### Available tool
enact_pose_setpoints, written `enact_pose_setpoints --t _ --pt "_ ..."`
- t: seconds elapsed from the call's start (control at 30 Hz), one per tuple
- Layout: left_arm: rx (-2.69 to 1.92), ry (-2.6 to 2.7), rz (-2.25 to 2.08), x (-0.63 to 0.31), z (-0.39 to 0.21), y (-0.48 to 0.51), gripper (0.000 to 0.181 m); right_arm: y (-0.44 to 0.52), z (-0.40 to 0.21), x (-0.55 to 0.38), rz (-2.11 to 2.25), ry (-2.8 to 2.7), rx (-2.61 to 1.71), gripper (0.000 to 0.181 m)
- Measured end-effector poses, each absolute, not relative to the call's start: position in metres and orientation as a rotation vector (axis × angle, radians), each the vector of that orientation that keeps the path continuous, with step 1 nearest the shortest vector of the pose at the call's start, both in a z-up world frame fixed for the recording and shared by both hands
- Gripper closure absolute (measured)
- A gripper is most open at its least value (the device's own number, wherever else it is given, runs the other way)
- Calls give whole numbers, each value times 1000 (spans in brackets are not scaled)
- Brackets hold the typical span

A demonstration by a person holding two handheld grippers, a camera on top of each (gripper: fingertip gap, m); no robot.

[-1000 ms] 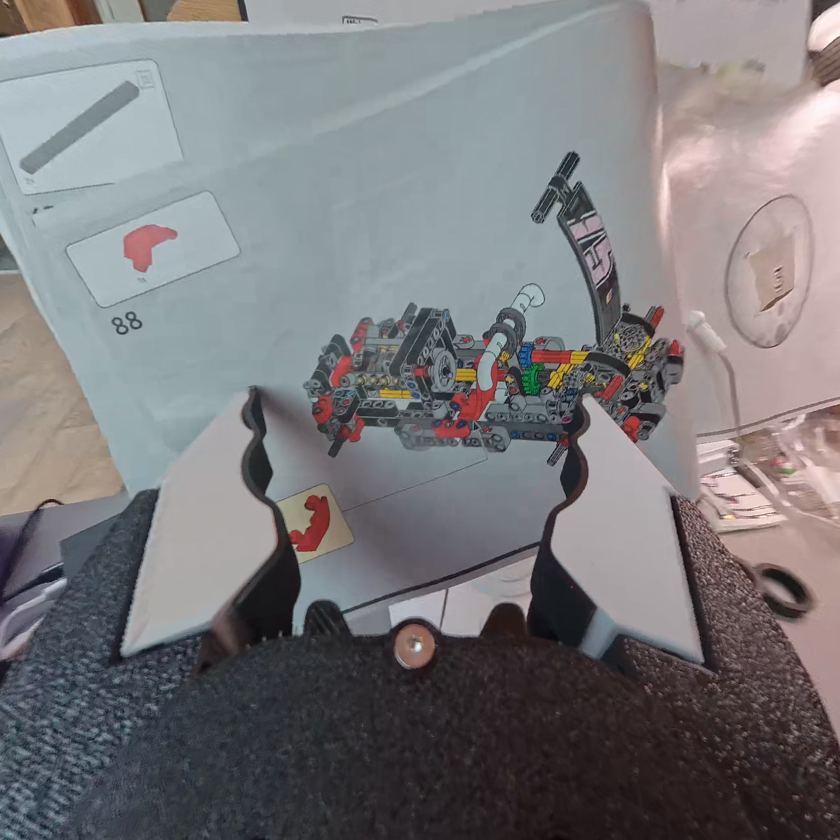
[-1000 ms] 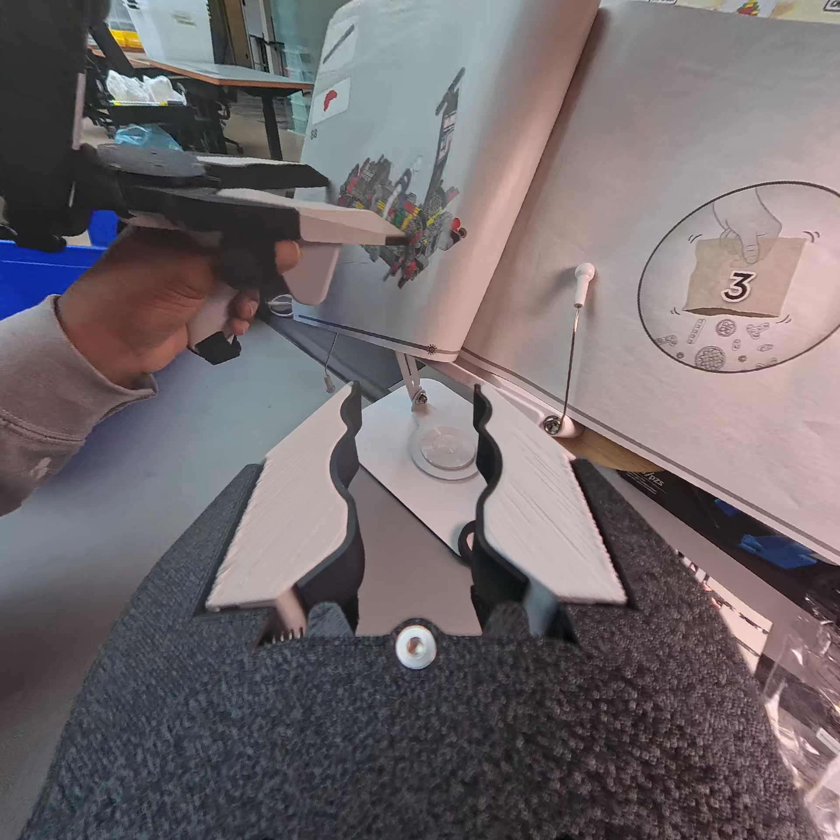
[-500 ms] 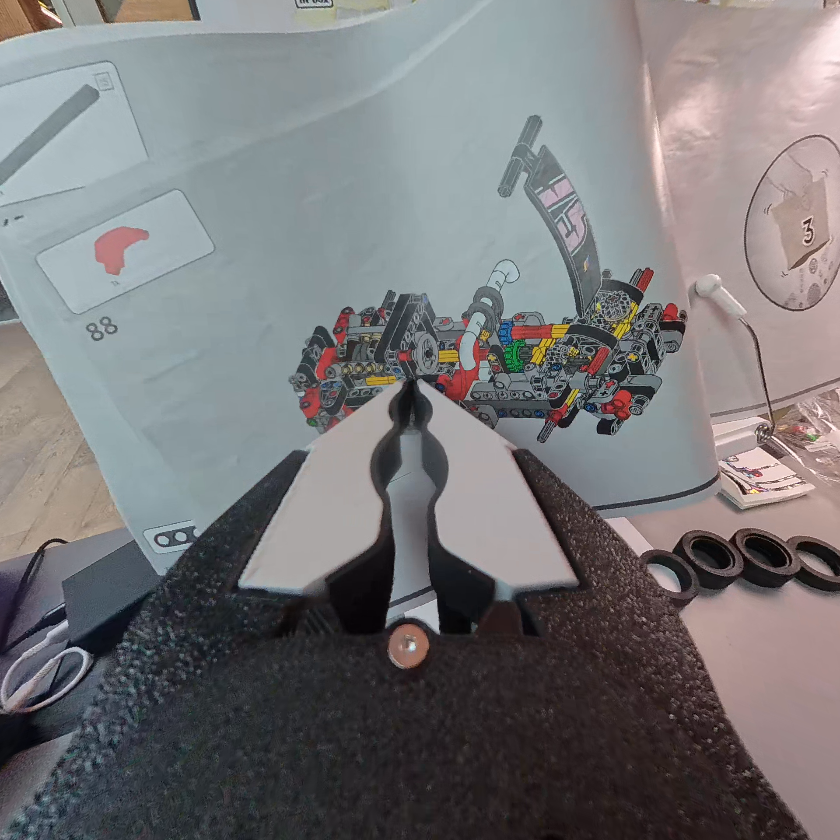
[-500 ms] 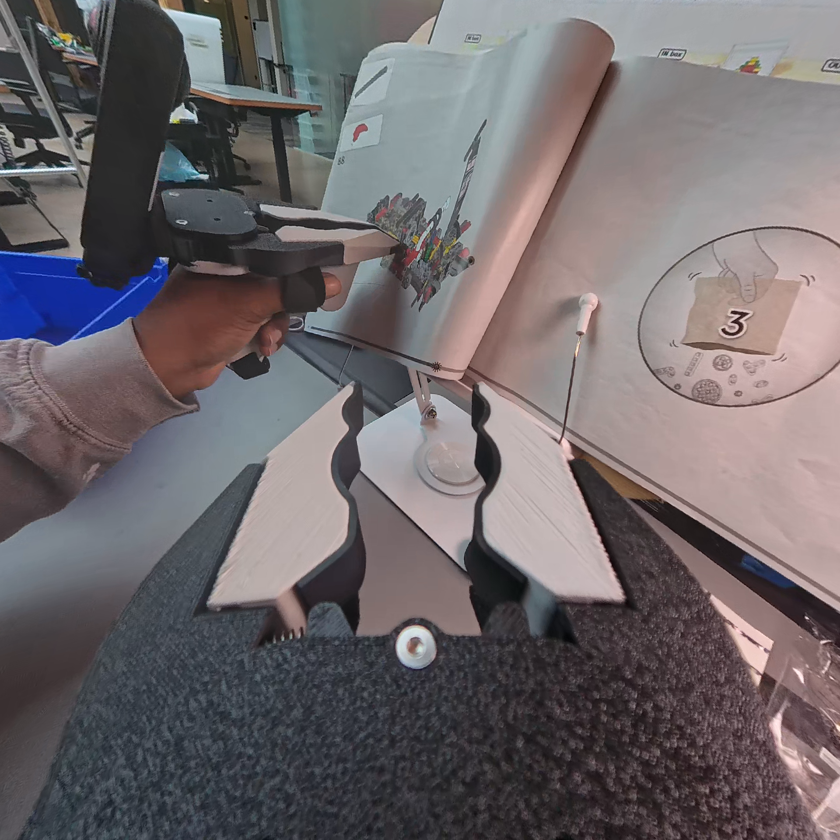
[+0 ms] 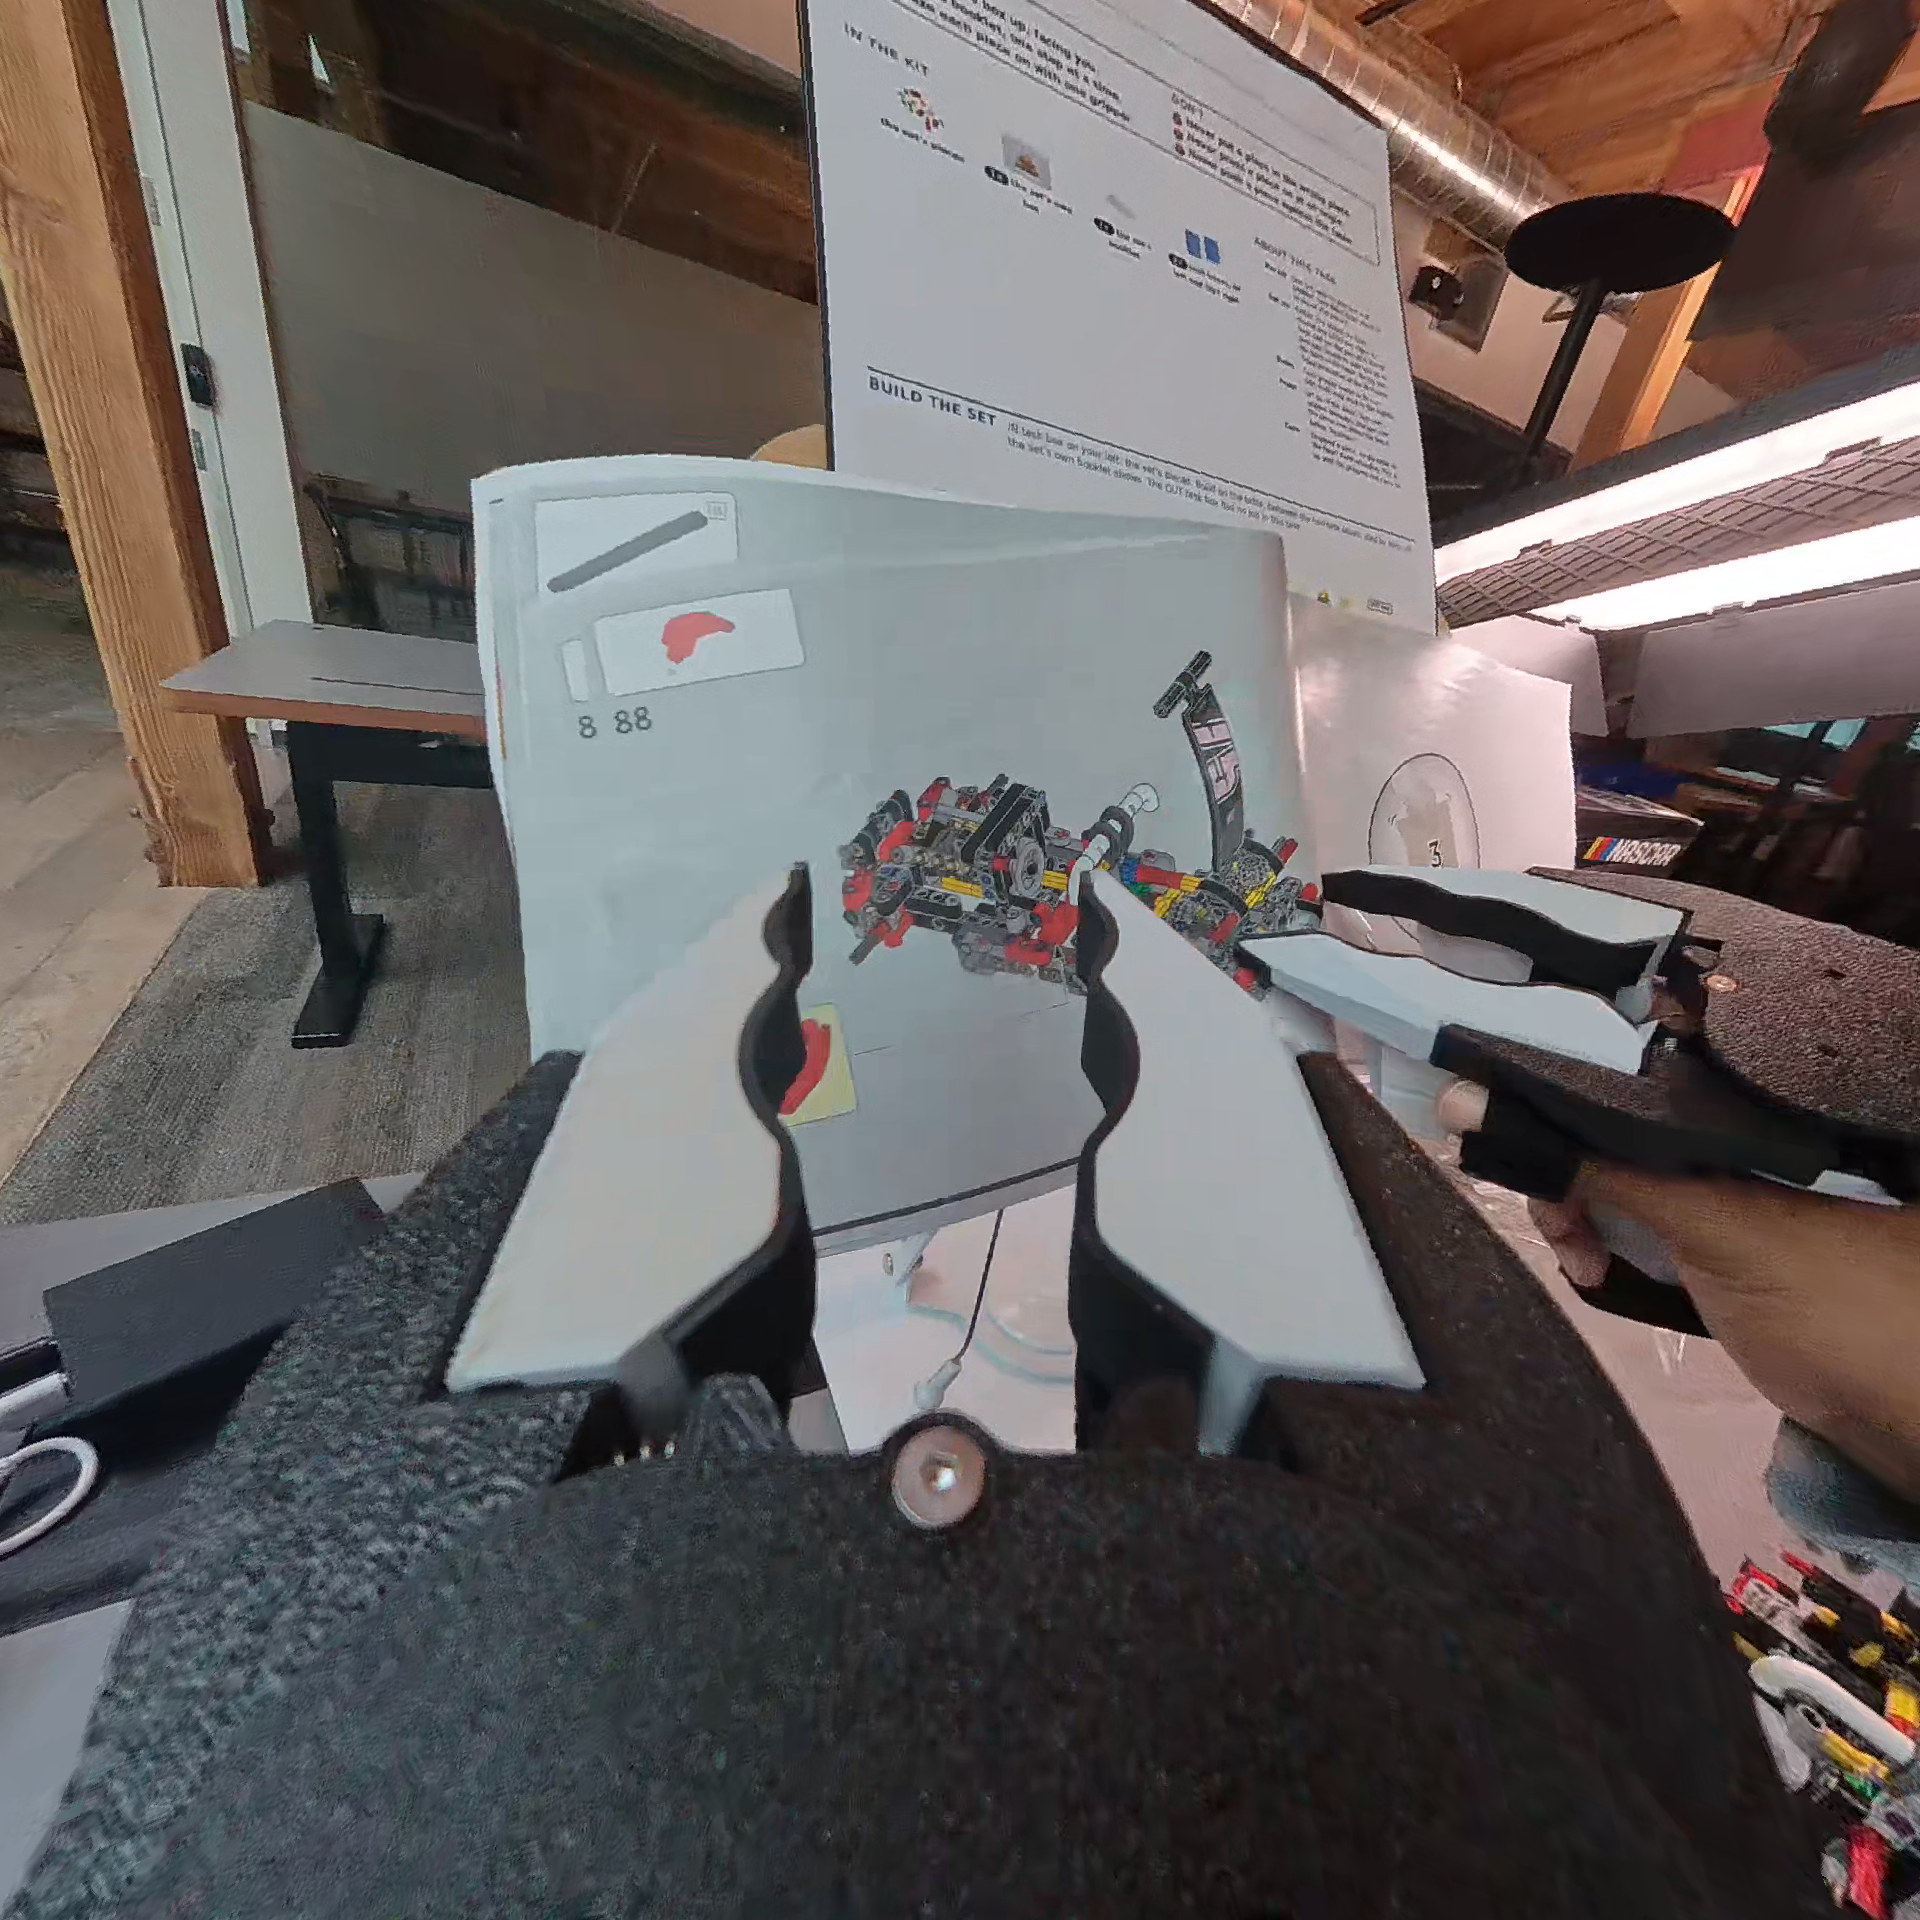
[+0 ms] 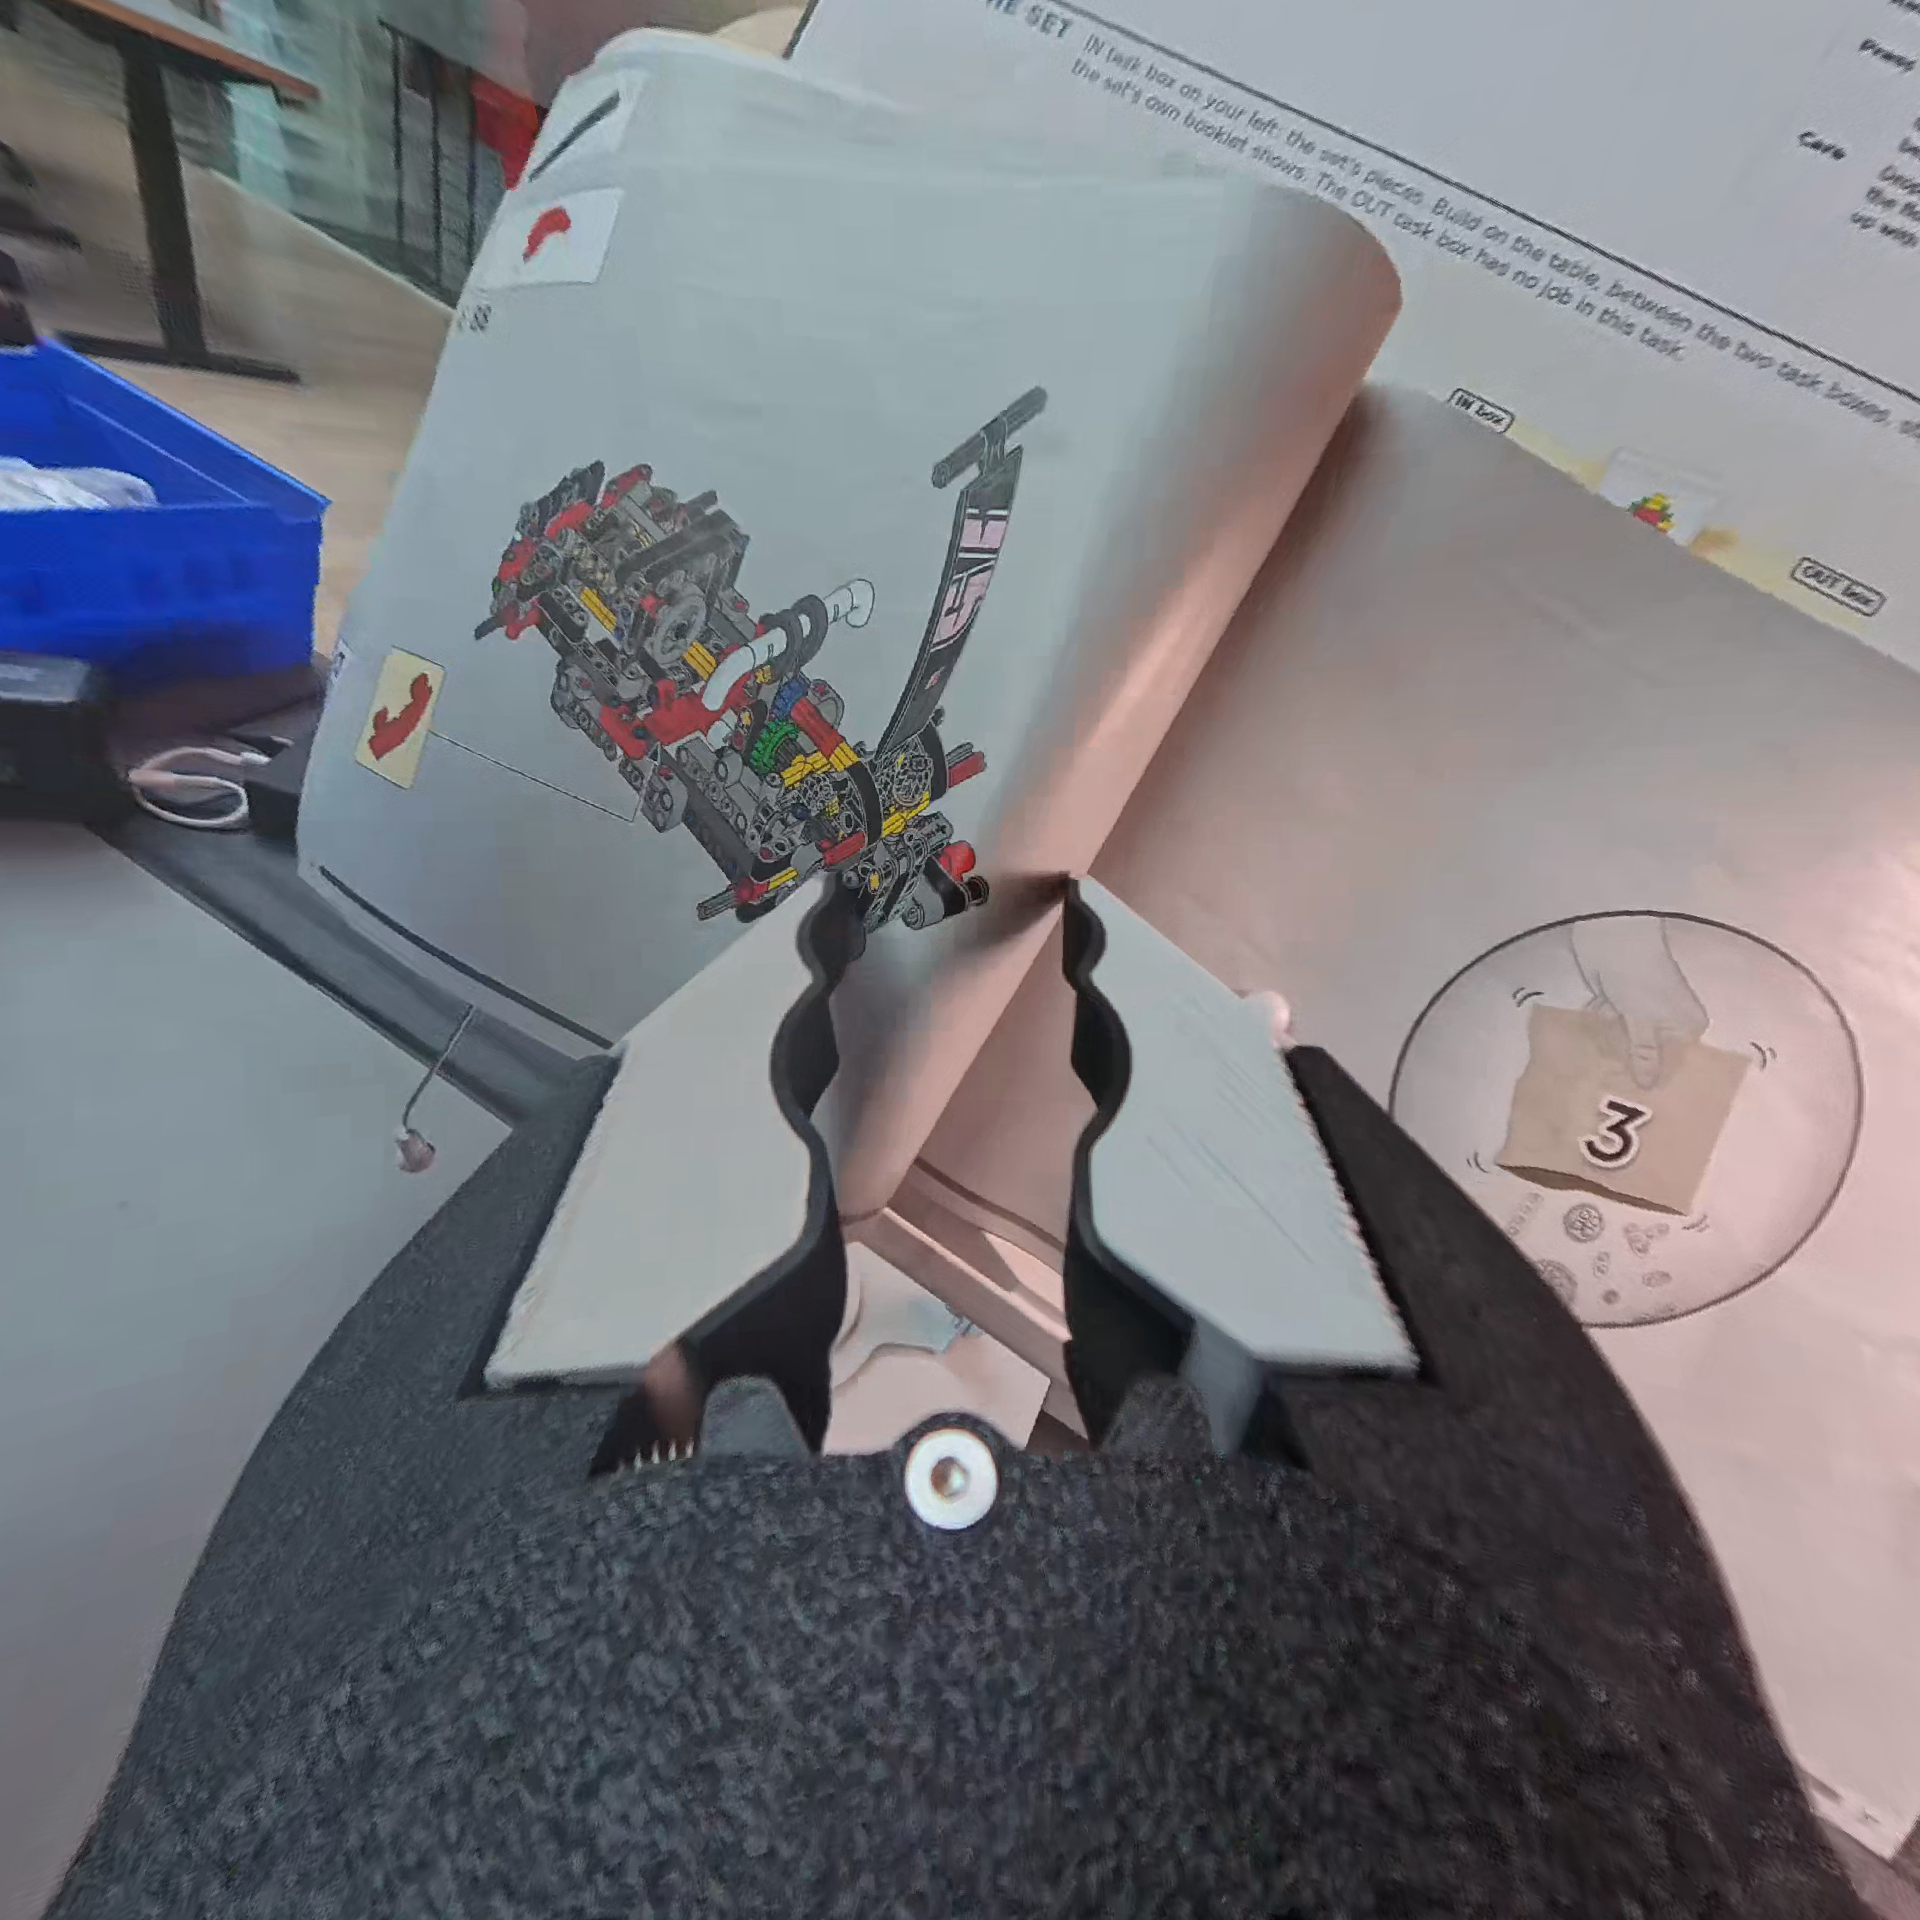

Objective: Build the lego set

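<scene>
The lego instruction booklet point(image 5: 883, 748) stands open on a white stand point(image 5: 997, 1320). Its left page curls forward and shows a drawing of the model. My left gripper point(image 5: 940, 883) is open and empty, a short way in front of that page. My right gripper point(image 6: 945, 888) is open and empty, with its tips at the lower edge of the curled page point(image 6: 831, 416), close to the booklet's fold. It also shows in the left wrist view point(image 5: 1288, 920), held in a hand at the page's right edge. Part of the built lego model point(image 5: 1829, 1714) lies at the lower right.
A large white printed board point(image 5: 1091, 260) stands behind the booklet. A blue bin point(image 6: 125, 540), a black box point(image 5: 156, 1309) and a white cable point(image 6: 197, 779) lie to the left. A thin wire page holder point(image 6: 436, 1081) hangs by the stand.
My left gripper, shut at the page half a second ago, has opened and drawn back. My right gripper has risen and moved in to the curled page near the fold.
</scene>
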State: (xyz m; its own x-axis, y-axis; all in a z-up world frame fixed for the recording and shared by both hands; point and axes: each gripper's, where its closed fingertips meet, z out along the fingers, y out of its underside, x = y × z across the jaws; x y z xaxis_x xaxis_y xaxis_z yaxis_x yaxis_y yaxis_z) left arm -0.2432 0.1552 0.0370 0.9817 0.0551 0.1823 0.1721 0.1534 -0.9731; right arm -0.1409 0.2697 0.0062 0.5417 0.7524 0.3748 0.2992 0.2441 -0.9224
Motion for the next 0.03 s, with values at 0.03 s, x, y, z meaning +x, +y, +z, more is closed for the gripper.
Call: enact_pose_setpoints --t 0.03 --pt "-1424 -188 -63 -248 35 153 129 269 7 -138 437 -1009 -1345 144"
